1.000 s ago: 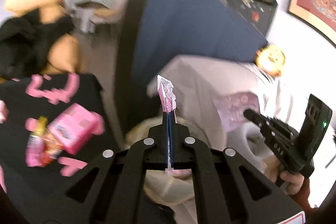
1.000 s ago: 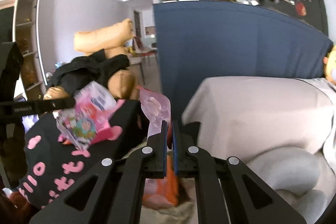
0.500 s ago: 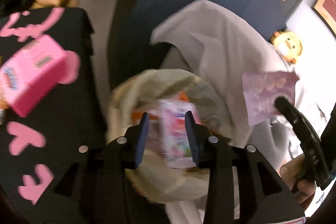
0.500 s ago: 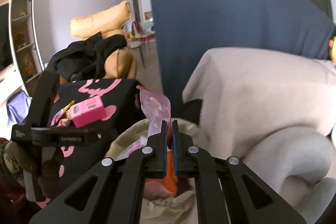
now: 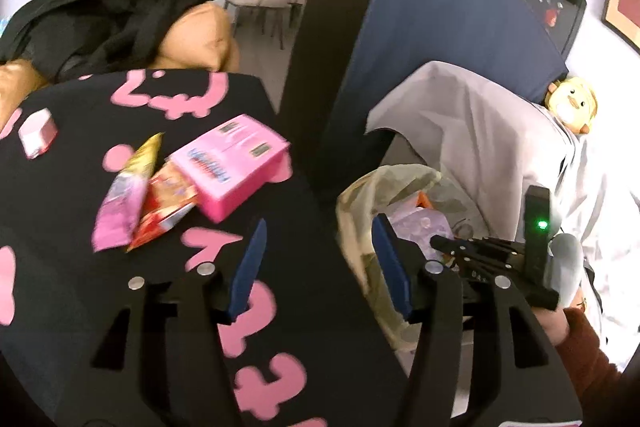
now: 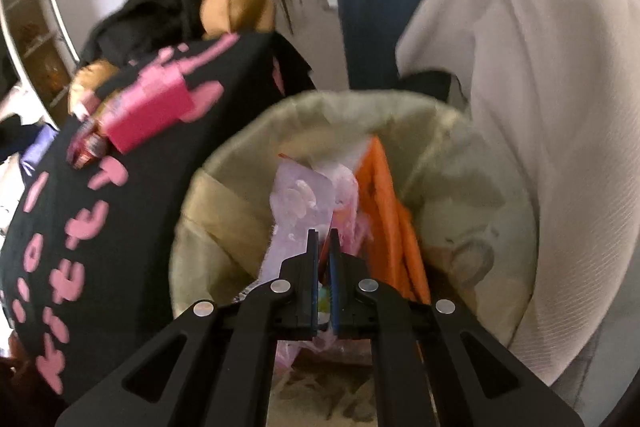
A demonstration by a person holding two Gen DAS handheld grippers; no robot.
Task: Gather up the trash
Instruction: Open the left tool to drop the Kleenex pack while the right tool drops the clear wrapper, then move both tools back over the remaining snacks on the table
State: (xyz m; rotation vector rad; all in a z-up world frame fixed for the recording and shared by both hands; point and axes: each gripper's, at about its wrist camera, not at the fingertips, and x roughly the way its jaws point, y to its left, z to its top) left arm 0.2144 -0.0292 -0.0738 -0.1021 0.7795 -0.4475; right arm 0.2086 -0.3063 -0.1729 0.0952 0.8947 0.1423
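My left gripper (image 5: pixel 318 227) is open and empty, over the edge of the black table with pink letters (image 5: pixel 72 307). On that table lie a pink box (image 5: pixel 230 167), a pink and gold wrapper (image 5: pixel 124 195) and a red wrapper (image 5: pixel 168 203). The bin with a beige bag (image 6: pixel 224 195) stands beside the table. My right gripper (image 6: pixel 324 235) is inside the bin's mouth, its jaws almost closed on a pale purple wrapper (image 6: pixel 296 203). Orange packaging (image 6: pixel 384 195) lies in the bin. The right gripper (image 5: pixel 452 243) also shows over the bin (image 5: pixel 360 195) in the left wrist view.
A small pink box (image 5: pixel 38 131) sits at the table's far left. A white cloth-covered seat (image 5: pixel 500 131) stands right of the bin, with a blue panel (image 5: pixel 440 27) behind. A tan sofa with black clothing (image 5: pixel 120 7) lies beyond the table.
My left gripper let its wrapper drop into the bin, opened wide and swung left over the table. My right gripper went down into the bin with the purple wrapper.
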